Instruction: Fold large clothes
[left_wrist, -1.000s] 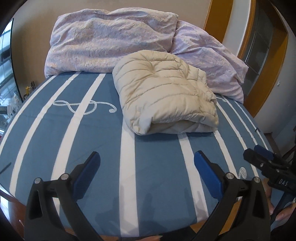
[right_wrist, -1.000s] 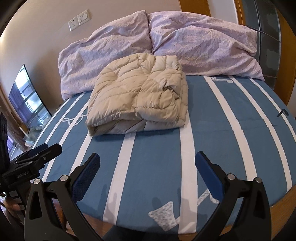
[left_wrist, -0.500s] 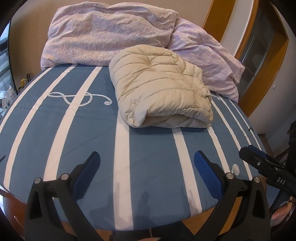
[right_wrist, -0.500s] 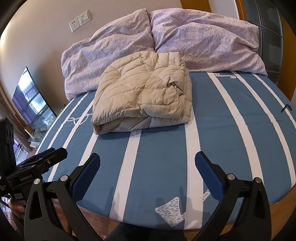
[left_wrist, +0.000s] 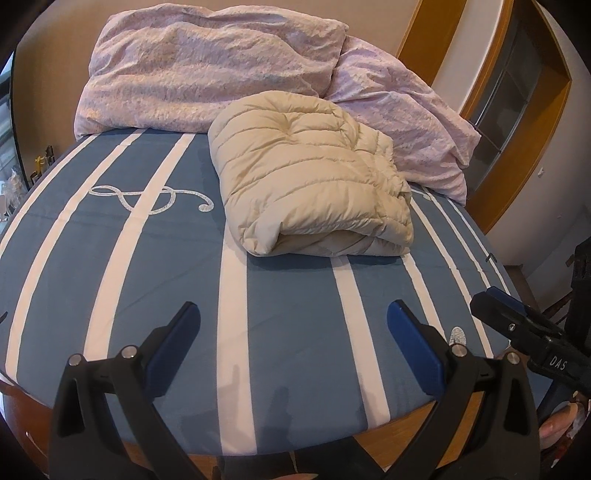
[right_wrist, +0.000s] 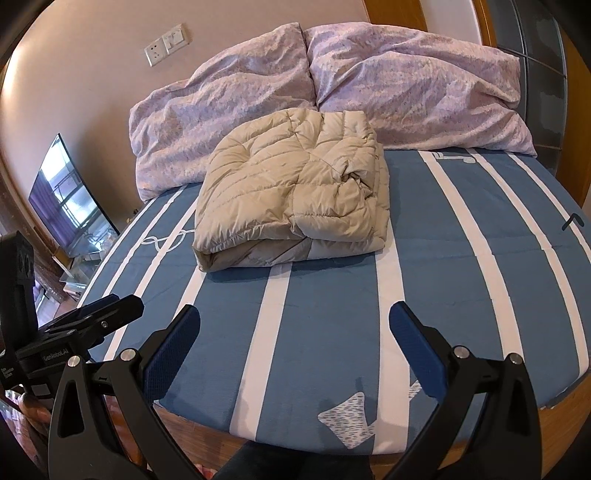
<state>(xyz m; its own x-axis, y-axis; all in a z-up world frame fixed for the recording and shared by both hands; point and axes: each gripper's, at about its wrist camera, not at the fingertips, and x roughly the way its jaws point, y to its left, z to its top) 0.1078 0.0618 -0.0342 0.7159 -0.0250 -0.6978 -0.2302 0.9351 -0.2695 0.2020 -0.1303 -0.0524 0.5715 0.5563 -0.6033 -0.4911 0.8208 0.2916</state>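
Springback worries me: the puffy jacket (left_wrist: 314, 177) lies folded mid-bed (left_wrist: 288, 332), just before the pillows (left_wrist: 207, 66), and its top flap could loft open. My left tongs (left_wrist: 293, 332) and right tongs (right_wrist: 295, 332) hang spread and empty, well short of it.

From my left gripper (left_wrist: 293, 332), spread wide over the near edge of the bed (left_wrist: 288, 295), the folded jacket (left_wrist: 310, 192) lies ahead on the sheet, well apart from the fingers. Two pillows (left_wrist: 207, 70) lie behind it against the wall, touching its far side. My right gripper (right_wrist: 295, 332) hovers parallel, to the right of the left one; a wall socket (right_wrist: 166, 44) sits above the pillows.
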